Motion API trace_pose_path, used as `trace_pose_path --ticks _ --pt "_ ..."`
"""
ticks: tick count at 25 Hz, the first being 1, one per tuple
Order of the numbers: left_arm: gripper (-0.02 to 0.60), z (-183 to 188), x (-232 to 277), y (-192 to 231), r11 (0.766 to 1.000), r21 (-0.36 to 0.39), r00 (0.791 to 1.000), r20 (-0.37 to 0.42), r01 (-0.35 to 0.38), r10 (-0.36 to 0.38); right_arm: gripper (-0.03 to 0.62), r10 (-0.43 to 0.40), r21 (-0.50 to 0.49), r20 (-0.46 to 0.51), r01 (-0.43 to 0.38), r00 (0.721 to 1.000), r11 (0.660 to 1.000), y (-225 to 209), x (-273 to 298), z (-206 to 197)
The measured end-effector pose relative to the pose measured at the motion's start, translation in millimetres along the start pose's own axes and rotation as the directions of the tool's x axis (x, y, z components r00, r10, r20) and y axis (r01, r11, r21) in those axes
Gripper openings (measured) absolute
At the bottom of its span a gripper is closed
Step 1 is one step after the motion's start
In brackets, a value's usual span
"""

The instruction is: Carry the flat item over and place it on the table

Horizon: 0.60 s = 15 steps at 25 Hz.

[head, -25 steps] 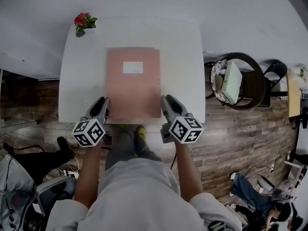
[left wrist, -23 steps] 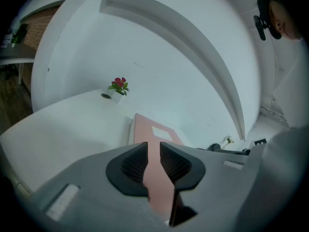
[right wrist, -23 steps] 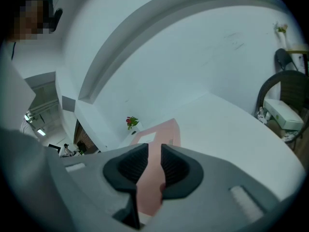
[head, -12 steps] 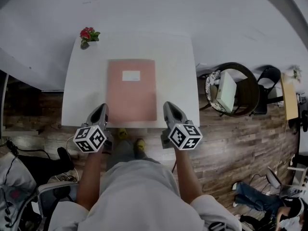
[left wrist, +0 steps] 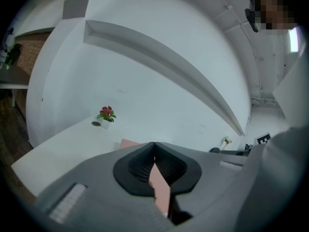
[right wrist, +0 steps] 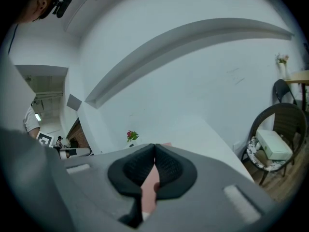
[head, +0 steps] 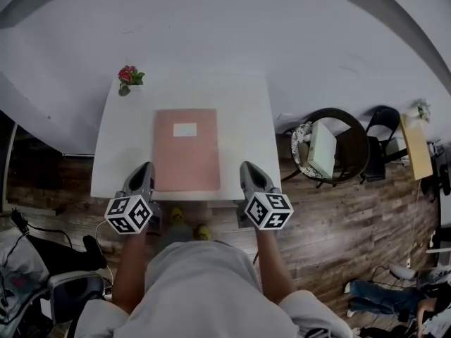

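The flat item, a pink folder (head: pixel 186 153) with a white label, lies flat on the white table (head: pixel 243 118). My left gripper (head: pixel 144 166) hovers by the folder's near left corner, over the table's front edge, jaws shut with nothing held. My right gripper (head: pixel 249 165) hovers off the near right corner, also shut and empty. In the left gripper view the left gripper (left wrist: pixel 154 144) has its tips touching, and the folder (left wrist: pixel 159 187) shows behind the gap below them. The right gripper (right wrist: pixel 154 145) looks the same, with the folder (right wrist: pixel 150 185) beyond it.
A small pot of red flowers (head: pixel 128 77) stands at the table's far left corner. A round dark chair (head: pixel 352 122) holding a white box (head: pixel 322 148) stands to the right of the table, with a second chair (head: pixel 384 129) beyond it. A white wall backs the table; the floor is wood.
Both grippers have lifted and drawn back from the folder's sides toward the table's near edge. The folder stays flat on the table, which now looks smaller and farther off.
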<state>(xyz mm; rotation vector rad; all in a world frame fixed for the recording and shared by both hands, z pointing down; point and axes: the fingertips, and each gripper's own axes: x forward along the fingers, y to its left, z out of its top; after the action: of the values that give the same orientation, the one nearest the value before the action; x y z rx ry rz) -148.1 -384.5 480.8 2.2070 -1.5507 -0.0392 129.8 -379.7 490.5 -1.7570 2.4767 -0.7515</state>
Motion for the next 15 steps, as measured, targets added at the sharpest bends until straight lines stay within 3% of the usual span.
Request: trace_pose_path --ticks 15 --pt "0.008 51 -13 -31 0.992 0.124 0.993 0.113 -0.001 -0.013 0.003 0.003 -0.109 0.119 0.011 0.993 0.994 -9 -30 53"
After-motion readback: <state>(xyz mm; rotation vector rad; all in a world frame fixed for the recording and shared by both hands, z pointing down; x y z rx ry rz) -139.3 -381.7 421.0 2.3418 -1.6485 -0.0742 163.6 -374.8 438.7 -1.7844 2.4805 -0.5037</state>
